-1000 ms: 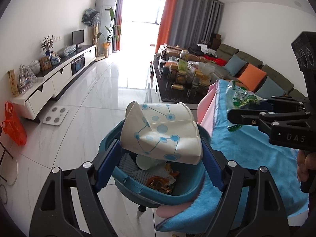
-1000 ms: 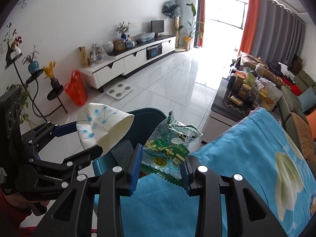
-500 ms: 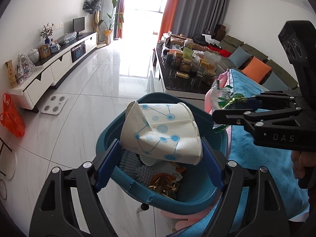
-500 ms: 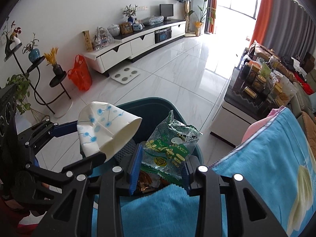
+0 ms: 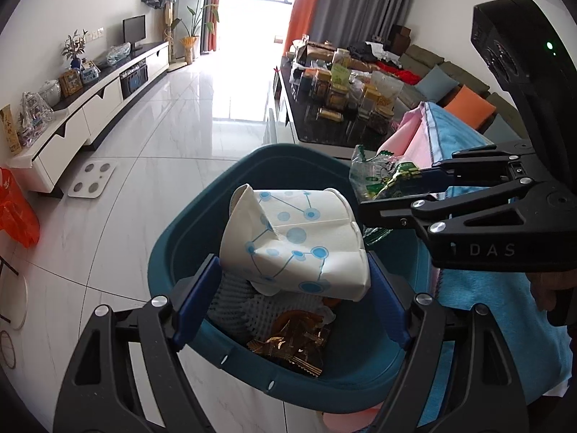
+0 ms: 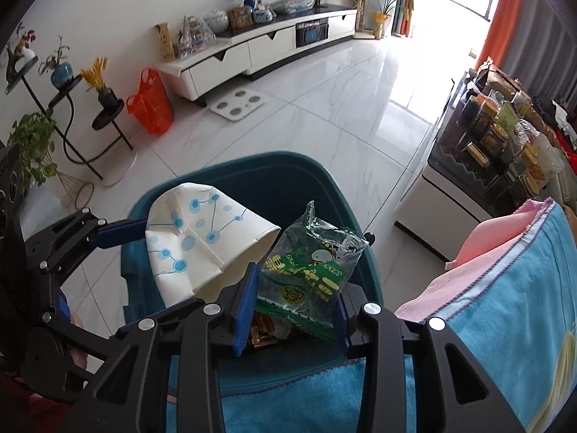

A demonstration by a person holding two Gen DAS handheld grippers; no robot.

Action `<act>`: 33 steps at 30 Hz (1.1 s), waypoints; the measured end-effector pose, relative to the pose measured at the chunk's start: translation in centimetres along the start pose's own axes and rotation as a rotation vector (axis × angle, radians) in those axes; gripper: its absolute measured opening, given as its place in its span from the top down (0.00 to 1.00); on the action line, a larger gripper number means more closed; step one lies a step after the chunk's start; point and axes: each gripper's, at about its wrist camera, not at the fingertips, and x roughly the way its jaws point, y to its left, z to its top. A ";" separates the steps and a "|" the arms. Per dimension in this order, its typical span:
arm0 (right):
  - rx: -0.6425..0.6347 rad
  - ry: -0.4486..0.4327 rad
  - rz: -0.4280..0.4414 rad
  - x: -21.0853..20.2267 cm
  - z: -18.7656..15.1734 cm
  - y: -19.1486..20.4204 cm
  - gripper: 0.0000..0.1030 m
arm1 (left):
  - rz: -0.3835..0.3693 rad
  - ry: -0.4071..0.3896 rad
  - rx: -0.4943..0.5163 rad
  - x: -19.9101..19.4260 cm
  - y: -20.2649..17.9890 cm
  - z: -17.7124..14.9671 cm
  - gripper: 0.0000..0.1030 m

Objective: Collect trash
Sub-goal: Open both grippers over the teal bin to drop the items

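Observation:
A crushed white paper cup with blue dots is clamped in my left gripper, held just above the teal trash bin. My right gripper is shut on a green snack wrapper, which hangs over the bin's right side. The cup and the left gripper show at the left in the right wrist view. The wrapper and right gripper show at the right in the left wrist view. White foam netting and gold wrappers lie in the bin.
A blue towel over a pink cloth covers the surface right of the bin. Beyond stands a dark coffee table crowded with jars. On the tiled floor lie a white scale and an orange bag near a plant stand.
Both grippers have sunk and moved forward over the bin. The green wrapper went from above the blue towel to above the bin. The cup hangs closer to the trash inside.

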 end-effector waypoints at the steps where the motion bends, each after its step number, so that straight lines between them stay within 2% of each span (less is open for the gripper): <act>1: -0.003 0.005 0.001 0.2 0.0 0.0 0.64 | -0.001 0.005 0.000 0.2 0.1 -0.1 0.23; 3: -0.006 0.014 0.005 0.4 0.0 -0.1 0.61 | 0.003 0.012 0.003 0.8 0.0 0.1 0.23; 8: -0.012 0.027 0.008 0.8 0.0 -0.3 0.61 | 0.004 0.018 -0.001 1.8 0.1 0.2 0.23; 10: -0.013 0.027 0.006 0.8 0.0 -0.4 0.56 | 0.005 0.022 -0.001 2.0 0.1 0.1 0.23; 13: -0.010 0.024 0.008 0.7 -0.1 -0.5 0.55 | 0.007 0.018 -0.004 2.1 0.1 0.1 0.23; 24: 0.006 -0.007 0.009 -0.2 -0.2 -0.7 0.47 | 0.031 -0.002 -0.015 0.8 1.1 -0.4 0.22; 28: 0.018 -0.047 0.009 -1.5 -0.4 -0.9 0.38 | 0.040 -0.018 -0.012 -0.1 0.9 -0.3 0.20; 33: 0.040 -0.116 -0.013 -3.9 -1.1 -1.6 0.26 | 0.059 -0.057 -0.006 -1.4 0.5 0.1 0.09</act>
